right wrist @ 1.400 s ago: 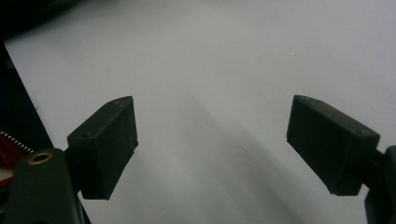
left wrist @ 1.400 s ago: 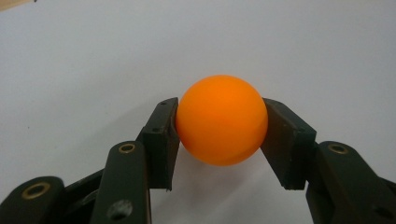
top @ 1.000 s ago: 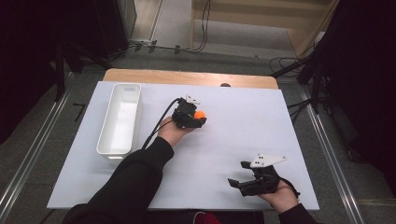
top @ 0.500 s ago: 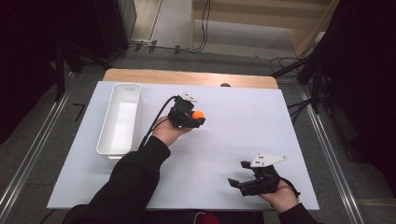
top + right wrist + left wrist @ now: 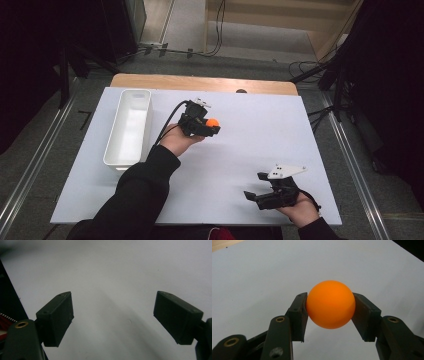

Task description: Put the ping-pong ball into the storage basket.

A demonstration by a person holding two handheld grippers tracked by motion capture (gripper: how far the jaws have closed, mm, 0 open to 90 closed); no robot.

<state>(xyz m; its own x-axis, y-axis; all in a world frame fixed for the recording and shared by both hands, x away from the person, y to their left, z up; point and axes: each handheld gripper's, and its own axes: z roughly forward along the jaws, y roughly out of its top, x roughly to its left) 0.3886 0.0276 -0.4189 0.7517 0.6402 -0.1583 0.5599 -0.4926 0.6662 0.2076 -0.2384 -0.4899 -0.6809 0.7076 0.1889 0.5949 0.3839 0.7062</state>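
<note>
An orange ball is clamped between the two black jaws of my left gripper. In the high view that left gripper is held above the middle of the white table, with the orange ball showing at its tip. Near the table's front right, my right gripper rests in the person's hand, jaws pointing left. Its own view shows the right gripper wide open over bare white board, nothing between the pads.
A long white bin lies at the left of the white table, to the left of my left gripper. A wooden strip runs along the far edge. Metal rails flank the table on both sides.
My left gripper has carried the orange ball a little to the left and away from the person. The right gripper has stayed put.
</note>
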